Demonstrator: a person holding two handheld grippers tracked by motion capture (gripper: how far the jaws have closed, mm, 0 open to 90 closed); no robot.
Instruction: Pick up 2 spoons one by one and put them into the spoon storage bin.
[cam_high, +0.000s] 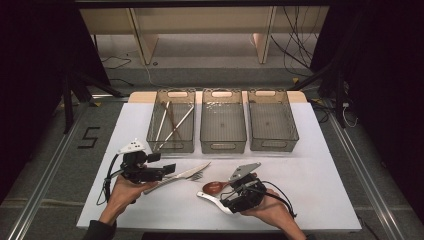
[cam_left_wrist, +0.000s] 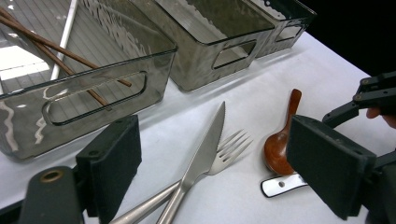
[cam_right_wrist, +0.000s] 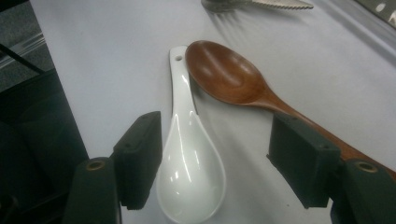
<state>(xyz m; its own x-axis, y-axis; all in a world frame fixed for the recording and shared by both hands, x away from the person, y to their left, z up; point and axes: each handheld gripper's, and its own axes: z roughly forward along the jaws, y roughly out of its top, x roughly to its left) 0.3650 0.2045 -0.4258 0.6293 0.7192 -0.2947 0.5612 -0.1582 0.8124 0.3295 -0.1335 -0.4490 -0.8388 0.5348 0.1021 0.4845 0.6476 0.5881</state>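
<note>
A steel knife (cam_high: 187, 173) lies across a fork (cam_high: 196, 176) left of the table's middle. My left gripper (cam_high: 162, 164) is open just left of them; in the left gripper view the knife (cam_left_wrist: 205, 154) and fork (cam_left_wrist: 231, 149) lie ahead between its wide jaws (cam_left_wrist: 219, 163). A brown wooden spoon (cam_high: 214, 187) and a white ceramic spoon (cam_high: 210, 199) lie side by side near the front. My right gripper (cam_right_wrist: 217, 158) is open low over the white spoon (cam_right_wrist: 191, 154), whose bowl sits beside the left pad (cam_right_wrist: 140, 154). The wooden spoon (cam_right_wrist: 229, 74) runs under the right pad.
Three clear grey bins stand in a row at the back: left (cam_high: 170, 147), middle (cam_high: 223, 146), right (cam_high: 274, 146). The left bin holds several chopsticks (cam_high: 172, 122). The white table top (cam_high: 320, 190) has open room on the right. The table's front edge is close to both hands.
</note>
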